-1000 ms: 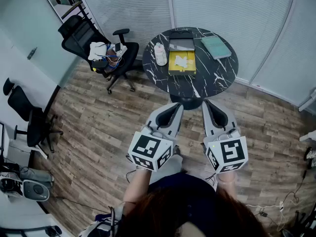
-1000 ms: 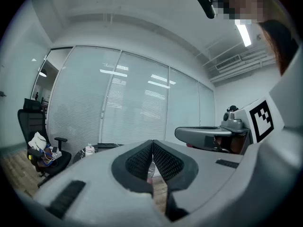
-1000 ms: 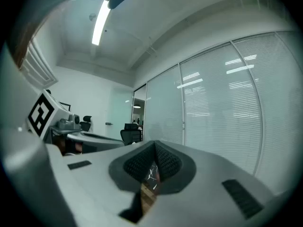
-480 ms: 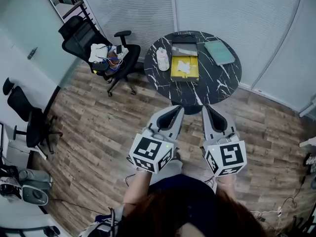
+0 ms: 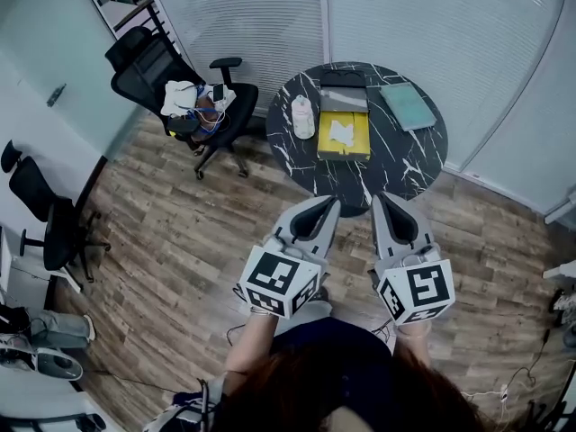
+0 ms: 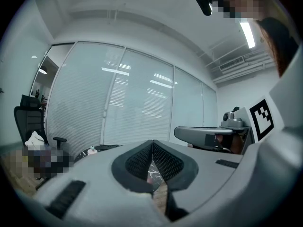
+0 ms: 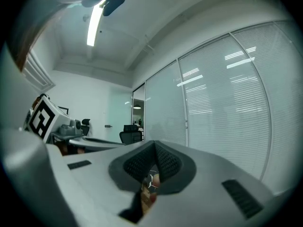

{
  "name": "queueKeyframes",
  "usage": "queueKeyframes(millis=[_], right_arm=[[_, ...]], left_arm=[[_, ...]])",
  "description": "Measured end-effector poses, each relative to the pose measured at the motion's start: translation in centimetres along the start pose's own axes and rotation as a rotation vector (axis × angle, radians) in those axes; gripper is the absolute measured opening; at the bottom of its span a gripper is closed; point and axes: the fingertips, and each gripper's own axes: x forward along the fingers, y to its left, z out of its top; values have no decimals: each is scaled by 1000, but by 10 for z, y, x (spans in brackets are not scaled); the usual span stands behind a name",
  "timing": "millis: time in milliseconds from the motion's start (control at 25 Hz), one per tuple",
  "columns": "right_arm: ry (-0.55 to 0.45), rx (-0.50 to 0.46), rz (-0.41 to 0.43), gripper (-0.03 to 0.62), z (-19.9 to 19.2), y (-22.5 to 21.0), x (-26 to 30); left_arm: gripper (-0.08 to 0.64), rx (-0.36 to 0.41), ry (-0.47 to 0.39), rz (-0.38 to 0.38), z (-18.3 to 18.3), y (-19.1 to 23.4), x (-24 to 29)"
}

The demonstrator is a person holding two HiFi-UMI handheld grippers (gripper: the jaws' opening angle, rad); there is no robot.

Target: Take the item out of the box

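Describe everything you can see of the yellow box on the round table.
The yellow box is a shallow rectangular tray, seemingly cardboard, lying flat and open on the black marbled round table. Its grey lid is folded back on the far side. A white item, too small to identify, lies inside. Only the table and that item touch it; a white bottle stands apart at its left.
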Motion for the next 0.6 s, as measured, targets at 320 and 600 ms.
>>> queueKeyframes(millis=[320, 600], right_arm=[[6, -10, -12, 23, 3, -2, 42], [14, -32, -27, 23, 3, -1, 65]], left_arm=[[26, -8, -14, -18, 6, 35, 15], [26, -24, -22, -44, 7, 56, 26]])
